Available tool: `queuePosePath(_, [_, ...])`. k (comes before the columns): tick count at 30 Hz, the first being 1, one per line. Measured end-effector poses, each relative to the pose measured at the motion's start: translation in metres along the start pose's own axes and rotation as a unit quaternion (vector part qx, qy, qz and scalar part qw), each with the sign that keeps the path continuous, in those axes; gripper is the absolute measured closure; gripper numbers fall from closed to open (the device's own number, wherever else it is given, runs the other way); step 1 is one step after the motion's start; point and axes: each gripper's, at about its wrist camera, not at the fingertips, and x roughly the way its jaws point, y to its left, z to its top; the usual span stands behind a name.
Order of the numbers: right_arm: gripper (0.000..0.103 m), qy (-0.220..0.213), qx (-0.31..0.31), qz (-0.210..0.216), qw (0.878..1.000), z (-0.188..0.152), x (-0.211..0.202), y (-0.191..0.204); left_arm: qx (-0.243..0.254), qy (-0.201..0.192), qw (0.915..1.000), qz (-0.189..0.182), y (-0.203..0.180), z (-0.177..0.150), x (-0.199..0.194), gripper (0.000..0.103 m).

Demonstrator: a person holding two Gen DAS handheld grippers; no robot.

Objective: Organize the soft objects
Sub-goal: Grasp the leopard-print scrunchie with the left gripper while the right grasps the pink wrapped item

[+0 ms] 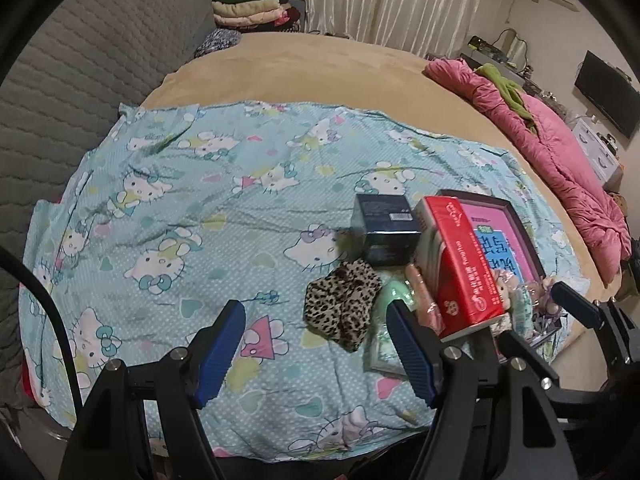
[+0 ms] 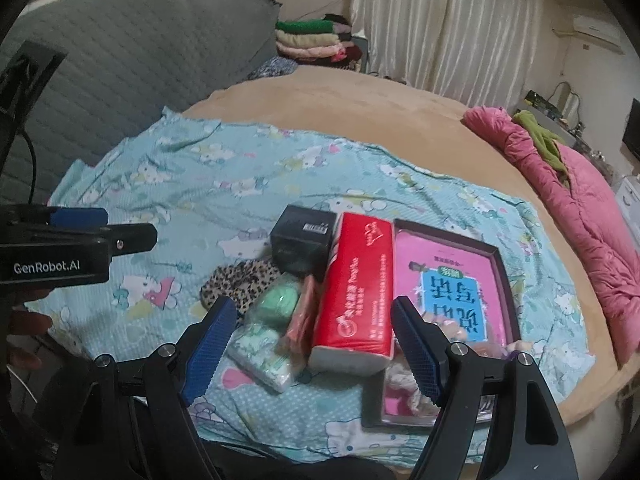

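Here, on a thin turquoise cartoon-cat sheet spread over a tan plush bed, a clutter of soft goods at centre. Leopard-print fuzzy scrunchie, crumpled, at 9 o'clock of a mint rounded pad. Glossy red tissue pack, oblong, on edge, touching a shallow rectangular tray at its 3 o'clock; small dark box at 11 o'clock. Crinkly wrapped packet near 7 o'clock of the pack. Left gripper parted, ribbed blue pads, nothing between, above bare sheet. Right gripper likewise spread, gripping nothing, above the pack's near end.
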Motion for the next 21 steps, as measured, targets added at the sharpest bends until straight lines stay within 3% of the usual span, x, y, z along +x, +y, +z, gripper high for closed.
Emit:
queuePosePath(9, [0.022,0.026,-0.046,-0.013,0.999,-0.016,0.033,0.029,-0.016,0.029,0.9995,0.004,0.015,-0.011,0.030,0.031])
queuePosePath(21, [0.025,0.046,-0.107,-0.064,0.991,-0.024,0.075,0.055,-0.029,0.064,0.9975,-0.003,0.026,-0.021,0.068,0.031])
